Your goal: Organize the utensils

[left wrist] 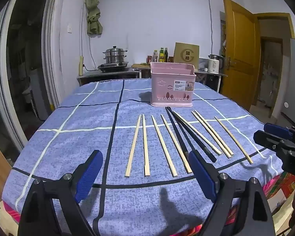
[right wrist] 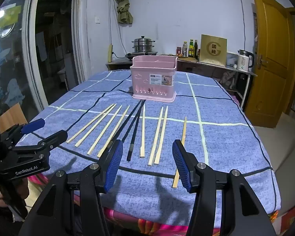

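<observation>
Several pale wooden chopsticks [left wrist: 163, 143] [right wrist: 158, 135] and two black chopsticks [left wrist: 183, 132] [right wrist: 134, 129] lie in a row on the blue checked tablecloth [left wrist: 88, 129] [right wrist: 226, 137]. A pink utensil basket [left wrist: 171, 84] [right wrist: 154, 78] stands upright just behind them. My left gripper [left wrist: 145, 179] is open and empty, near the front ends of the left chopsticks; it also shows in the right wrist view [right wrist: 47, 129]. My right gripper [right wrist: 145, 165] is open and empty, near the right chopsticks; it also shows in the left wrist view [left wrist: 273, 135].
Behind the table a counter holds a steel steamer pot [left wrist: 115, 56] [right wrist: 142, 44], bottles [left wrist: 161, 56] [right wrist: 188, 49], a brown box [left wrist: 185, 54] [right wrist: 213, 50] and a white kettle [left wrist: 214, 64] [right wrist: 243, 60]. A wooden door [left wrist: 240, 49] [right wrist: 269, 49] stands right. The table's front edge is near.
</observation>
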